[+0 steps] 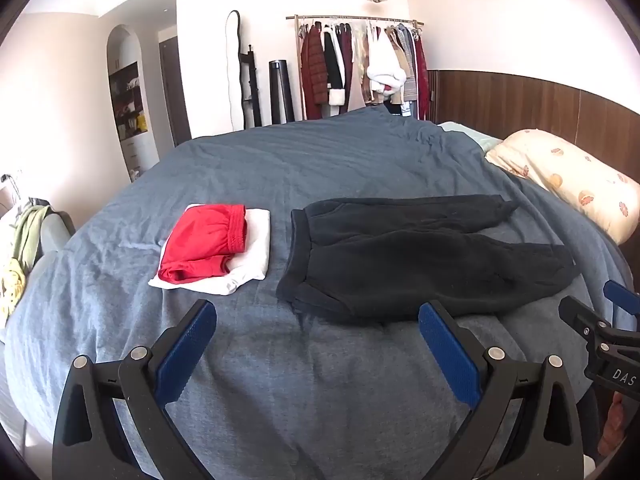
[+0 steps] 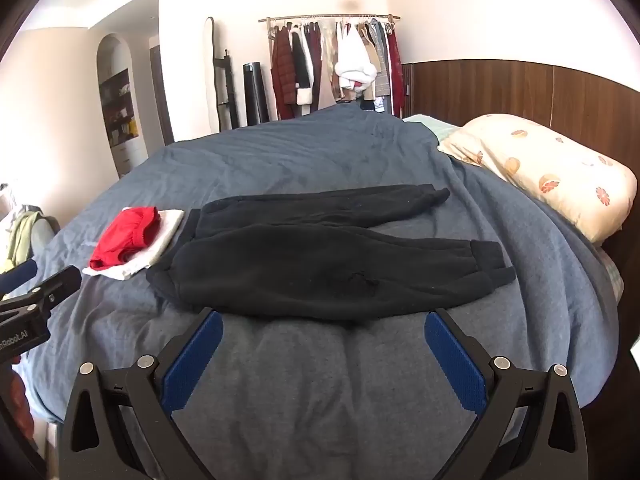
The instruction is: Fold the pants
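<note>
Black sweatpants (image 1: 404,264) (image 2: 320,264) lie flat on a blue-grey bed cover (image 1: 304,168) (image 2: 304,380), waistband to the left, both legs stretching right with cuffed ends. My left gripper (image 1: 318,320) hovers open over the cover just short of the pants' near edge, by the waistband end. My right gripper (image 2: 324,326) is open too, in front of the near leg's middle. Nothing is between either pair of blue pads. Each gripper shows at the edge of the other's view, the right gripper (image 1: 600,320) and the left gripper (image 2: 40,284).
A folded red garment (image 1: 204,240) (image 2: 126,236) rests on a folded white one (image 1: 244,264) (image 2: 160,240), left of the pants. A patterned cream pillow (image 1: 576,184) (image 2: 552,172) lies at the right. A clothes rack (image 1: 360,60) (image 2: 332,60) stands beyond the bed.
</note>
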